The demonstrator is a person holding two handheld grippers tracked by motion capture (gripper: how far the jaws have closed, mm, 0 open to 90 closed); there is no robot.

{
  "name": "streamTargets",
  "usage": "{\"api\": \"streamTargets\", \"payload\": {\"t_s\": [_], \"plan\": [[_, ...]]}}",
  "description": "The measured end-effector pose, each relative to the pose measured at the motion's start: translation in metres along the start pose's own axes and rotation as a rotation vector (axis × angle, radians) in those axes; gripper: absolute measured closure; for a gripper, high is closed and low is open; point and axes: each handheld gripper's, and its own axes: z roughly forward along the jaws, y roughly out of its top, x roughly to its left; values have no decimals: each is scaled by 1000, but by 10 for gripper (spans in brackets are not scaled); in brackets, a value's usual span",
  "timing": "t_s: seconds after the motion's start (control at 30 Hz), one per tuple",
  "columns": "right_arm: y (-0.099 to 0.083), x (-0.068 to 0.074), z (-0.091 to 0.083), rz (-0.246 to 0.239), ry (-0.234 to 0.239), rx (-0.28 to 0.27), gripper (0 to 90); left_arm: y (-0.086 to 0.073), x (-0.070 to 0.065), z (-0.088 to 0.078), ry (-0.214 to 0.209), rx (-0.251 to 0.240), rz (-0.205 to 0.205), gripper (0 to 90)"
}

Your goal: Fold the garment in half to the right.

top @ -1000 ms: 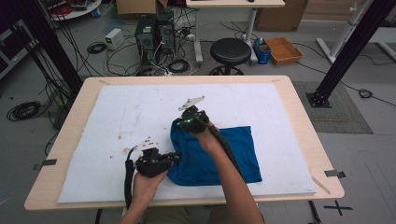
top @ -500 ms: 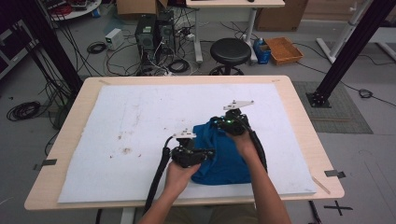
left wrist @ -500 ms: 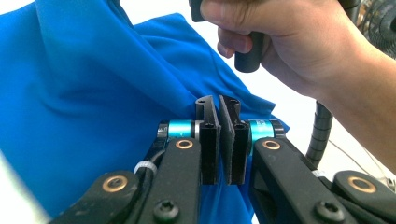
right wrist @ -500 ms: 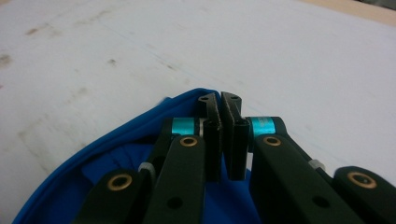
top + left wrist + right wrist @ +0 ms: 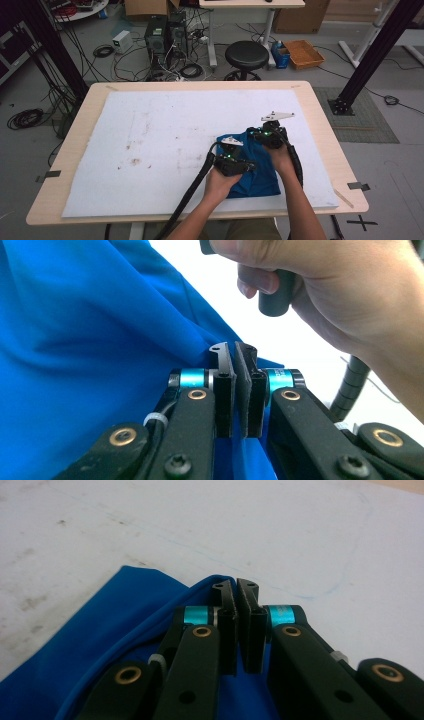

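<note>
**A:** ok so what's on the bench? Start big.

**B:** Biggest thing is the wooden table (image 5: 320,125) with a white foam board (image 5: 165,145) covering most of the top (it's got some brownish smudges on the left half). Then a blue cloth (image 5: 257,180), bunched up on the board's near right part, right under both hands.

**A:** and the grippers?

**B:** Left gripper (image 5: 235,352) sits at the cloth's left edge. In the left gripper view its jaws are pressed together, just a hairline between the pads, and blue fabric runs up from below right into that line, so it's pinching a fold of the cloth. The bulk of the cloth spreads off to the left of those fingers, white board beyond and to their right.

**A:** right one?

**B:** Right gripper (image 5: 235,586) is at the cloth's far edge. Jaws squeezed together too, and the cloth's rim curves up to meet the fingertips, with more blue under and left of them. Looks like it's clamped on that edge. Bare board lies ahead of the tips.

**A:** hands?

**B:** The right hand (image 5: 330,295) shows up close in the left gripper view, up and to the right of the left fingers, wrapped around its dark handle.
</note>
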Motion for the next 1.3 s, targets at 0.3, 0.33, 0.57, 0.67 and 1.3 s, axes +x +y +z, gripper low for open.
{"api": "streamTargets", "payload": {"t_s": [0.3,0.33,0.57,0.67,1.3], "plan": [[-6,-9,-9,-35,-117,38,876,6,-6,21,-35,-29,41,849],[-7,-11,-11,-34,-119,34,870,6,-6,20,-35,-44,56,826],[-23,-25,-31,56,-143,-32,527,0,11,-24,59,-207,135,482],[-29,-27,-48,53,-158,-71,494,-10,27,-52,127,-278,165,334],[-57,57,-27,-229,95,166,677,-76,94,-160,248,-386,212,289]]}}
